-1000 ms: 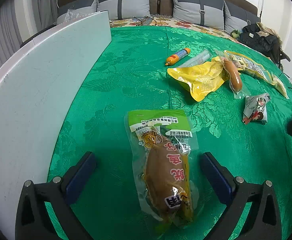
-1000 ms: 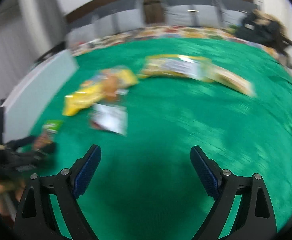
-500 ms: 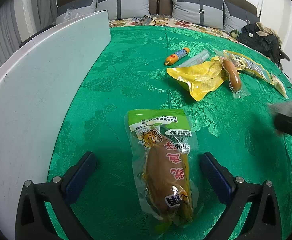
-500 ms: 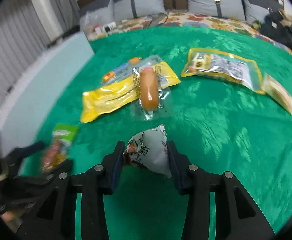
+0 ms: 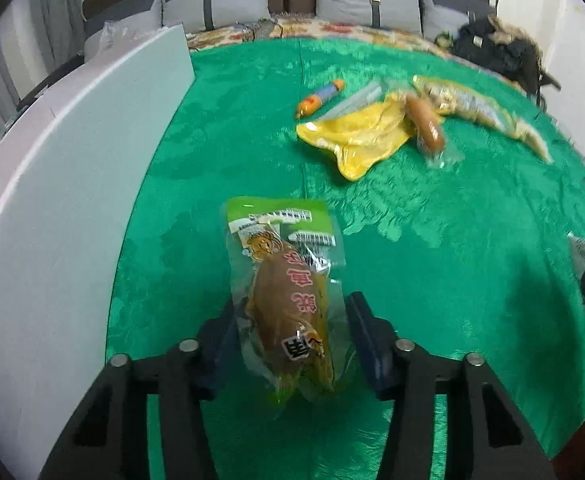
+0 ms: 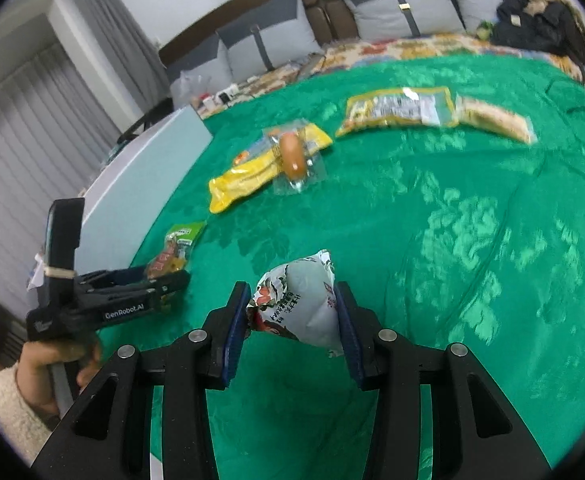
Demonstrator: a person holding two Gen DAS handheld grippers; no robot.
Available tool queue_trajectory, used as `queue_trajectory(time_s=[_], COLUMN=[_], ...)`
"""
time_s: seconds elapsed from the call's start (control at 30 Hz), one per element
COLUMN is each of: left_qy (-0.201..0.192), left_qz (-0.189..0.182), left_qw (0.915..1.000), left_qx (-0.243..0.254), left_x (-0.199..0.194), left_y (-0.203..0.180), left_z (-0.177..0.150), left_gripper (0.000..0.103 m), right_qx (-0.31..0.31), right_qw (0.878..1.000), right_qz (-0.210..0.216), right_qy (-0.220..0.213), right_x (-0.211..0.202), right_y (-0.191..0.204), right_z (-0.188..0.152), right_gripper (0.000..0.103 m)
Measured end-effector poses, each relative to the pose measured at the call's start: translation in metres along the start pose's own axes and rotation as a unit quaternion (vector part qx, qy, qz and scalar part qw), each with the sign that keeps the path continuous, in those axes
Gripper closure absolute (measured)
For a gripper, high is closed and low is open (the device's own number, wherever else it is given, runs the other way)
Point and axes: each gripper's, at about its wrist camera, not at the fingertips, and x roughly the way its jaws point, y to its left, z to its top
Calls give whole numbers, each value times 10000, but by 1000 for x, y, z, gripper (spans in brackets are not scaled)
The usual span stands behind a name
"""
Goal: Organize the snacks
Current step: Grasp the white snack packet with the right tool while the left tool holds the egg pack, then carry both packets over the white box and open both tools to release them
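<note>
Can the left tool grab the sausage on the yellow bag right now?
Probably not. The left tool is already shut on the green-topped snack pack, so its fingers are full. The sausage lies far across the green cloth, resting on the yellow bag, with nothing blocking the way.

The bed [image 5: 432, 240] was covered in green cloth with a woven, slightly shiny leaf pattern. The drumstick pack [image 5: 288, 292] and sausage wrap [image 5: 428, 132] were seen as clear glossy plastic; the pouch [image 6: 300, 308] as crinkled glossy foil. A matt white board [image 5: 60, 200] was seen. Both claws' arms were matt black plastic.
</note>
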Motion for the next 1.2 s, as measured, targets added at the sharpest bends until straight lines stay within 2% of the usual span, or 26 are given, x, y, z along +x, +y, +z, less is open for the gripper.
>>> queue_trajectory(time_s=[0.1,0.3,0.6,0.8,0.9,1.0,1.07,1.2], left_qy=[-21,-66,-305,-591,-882,-1177,-1345,-1345], left_qz=[-323,-476,-1053,-1559,-1748,-1648,-1423,-733], left_qw=[9987,9974,9903,9793,9712,9659,9633,9641], left_qx=[-394,-539,-853,-1148,-1359,-1611,-1834,-2170], left_x=[-8,-17,-44,-83,-116,-143,-159,-168], left_y=[10,16,36,45,68,106,142,211], left_z=[1,-4,-16,-10,-3,4,6,0], left_gripper=[73,74,74,74,74,74,74,74], right_qx=[10,200,136,105,-7,-290,-480,-953], right_qw=[10000,9998,9998,9999,10000,9992,9968,9860], right_qz=[2,-37,10,7,50,291,635,1371], right_qy=[-38,-70,-154,-108,-60,-29,-33,52], right_x=[-3,-4,-6,-4,-4,-2,0,11], right_y=[-4,-16,-14,-10,4,39,75,160], right_z=[-2,-2,0,-1,2,15,29,54], right_gripper=[58,58,58,58,58,58,58,58])
